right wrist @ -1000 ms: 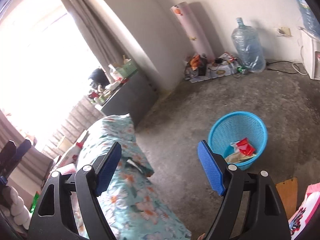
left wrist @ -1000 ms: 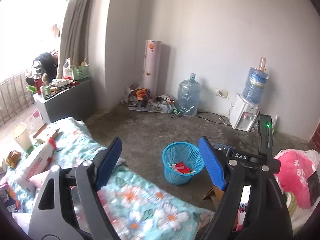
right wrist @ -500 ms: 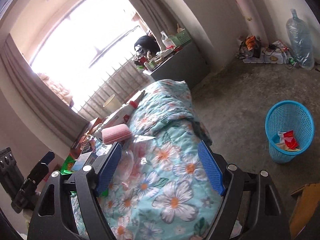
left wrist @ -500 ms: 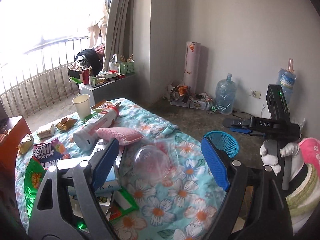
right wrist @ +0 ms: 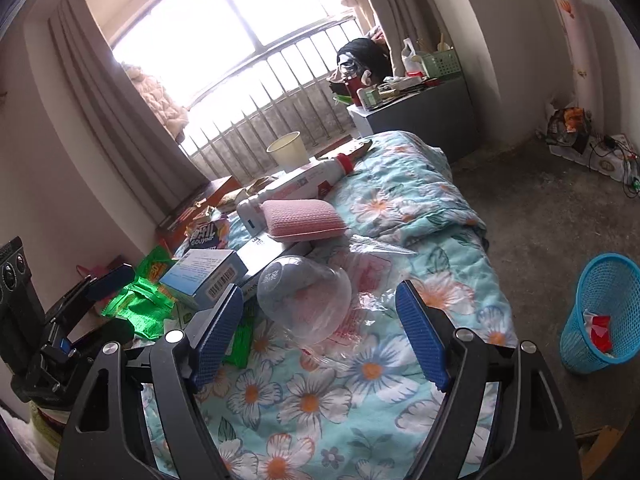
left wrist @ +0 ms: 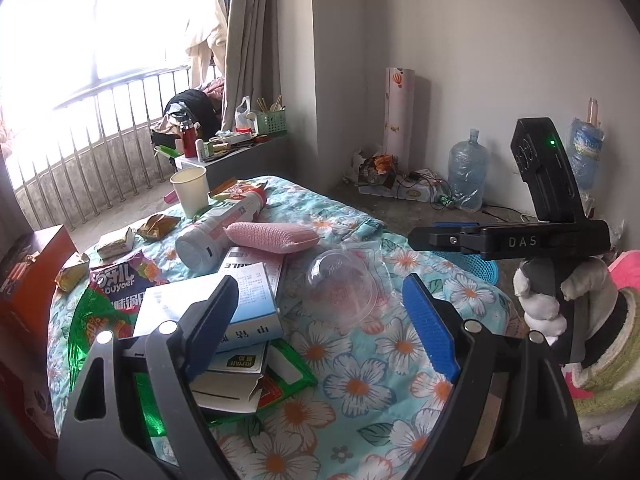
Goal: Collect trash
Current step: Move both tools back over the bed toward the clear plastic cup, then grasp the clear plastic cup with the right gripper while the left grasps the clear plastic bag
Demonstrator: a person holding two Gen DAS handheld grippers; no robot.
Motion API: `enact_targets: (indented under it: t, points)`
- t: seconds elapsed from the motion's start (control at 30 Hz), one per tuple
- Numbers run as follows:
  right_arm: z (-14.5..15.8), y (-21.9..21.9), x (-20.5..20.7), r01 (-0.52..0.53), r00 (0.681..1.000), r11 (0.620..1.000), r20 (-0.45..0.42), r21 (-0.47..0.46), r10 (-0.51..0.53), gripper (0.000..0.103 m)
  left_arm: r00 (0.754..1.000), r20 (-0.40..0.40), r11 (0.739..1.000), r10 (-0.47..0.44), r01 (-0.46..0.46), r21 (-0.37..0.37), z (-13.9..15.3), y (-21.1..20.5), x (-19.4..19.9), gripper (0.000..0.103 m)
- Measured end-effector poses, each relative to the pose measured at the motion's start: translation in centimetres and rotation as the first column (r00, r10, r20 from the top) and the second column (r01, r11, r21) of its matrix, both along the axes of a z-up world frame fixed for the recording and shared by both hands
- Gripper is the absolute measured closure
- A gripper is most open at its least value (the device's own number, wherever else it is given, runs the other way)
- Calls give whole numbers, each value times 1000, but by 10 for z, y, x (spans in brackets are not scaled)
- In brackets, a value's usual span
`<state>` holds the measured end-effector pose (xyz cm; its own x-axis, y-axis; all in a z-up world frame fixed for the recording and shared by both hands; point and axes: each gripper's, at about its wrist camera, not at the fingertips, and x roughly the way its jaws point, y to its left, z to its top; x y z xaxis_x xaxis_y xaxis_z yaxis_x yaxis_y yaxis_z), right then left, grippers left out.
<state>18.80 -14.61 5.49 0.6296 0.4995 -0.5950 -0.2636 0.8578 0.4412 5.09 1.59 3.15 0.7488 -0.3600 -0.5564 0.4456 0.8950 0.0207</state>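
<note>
Both hand-held grippers stand with jaws apart and nothing between the pads: the left hand-held gripper [left wrist: 320, 320] and the right hand-held gripper [right wrist: 318, 332] each hang above the near edge of the bed [left wrist: 360, 392]. Trash covers the bed's left half: a clear plastic dome lid [left wrist: 340, 284], a crumpled clear wrapper [right wrist: 368, 264], white and blue cartons [left wrist: 248, 300], green snack bags [left wrist: 92, 320], small gold wrappers [left wrist: 158, 226], a white bottle [left wrist: 216, 228] and a paper cup [left wrist: 189, 192]. A pink knitted pad [left wrist: 272, 236] lies across the bottle; whether it counts as trash cannot be told. Judged from the layout, collection is at an early stage: the blue basket [right wrist: 600, 312] on the floor off the bed's right edge holds only a few scraps, and nearly all items remain on the bed. Only the right wrist view shows the basket's contents; the left wrist view shows just its rim behind the right hand-held gripper, plus the gloved hand [left wrist: 560, 292] holding that tool and the gold wrappers near the far left corner.
</note>
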Motion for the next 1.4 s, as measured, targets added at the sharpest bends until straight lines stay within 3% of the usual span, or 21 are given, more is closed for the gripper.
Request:
enact_targets:
  t: [0.37,0.57,0.63,0.87,1.1,1.23,1.4]
  points:
    - [-23,73,49,-189,982,963,-67,-192,179,27,986,-160,990,-53,31,-134,-28,27,-13,23]
    - [-38,93,64,-191,981,936,-103,-294,167,28,975,-213,981,-64,23,-190,-45,28,-14,23]
    - [-41,94,67,-186,980,935,-119,-302,157,35,974,-218,980,-68,24,-199,-47,28,-15,23]
    - [-29,75,59,-144,984,974,-126,-177,122,36,976,-209,983,-57,18,-185,-48,26,-18,23]
    - [7,13,25,-24,995,1000,-97,5,25,36,981,-181,987,-65,37,-154,-46,11,-21,23]
    - [16,-22,-3,69,994,998,-87,-7,-69,36,979,-186,988,-86,59,-145,-49,-3,-17,23]
    - [-2,-50,-31,149,978,985,-131,-85,-159,36,966,-242,985,-90,51,-162,-57,-19,1,23]
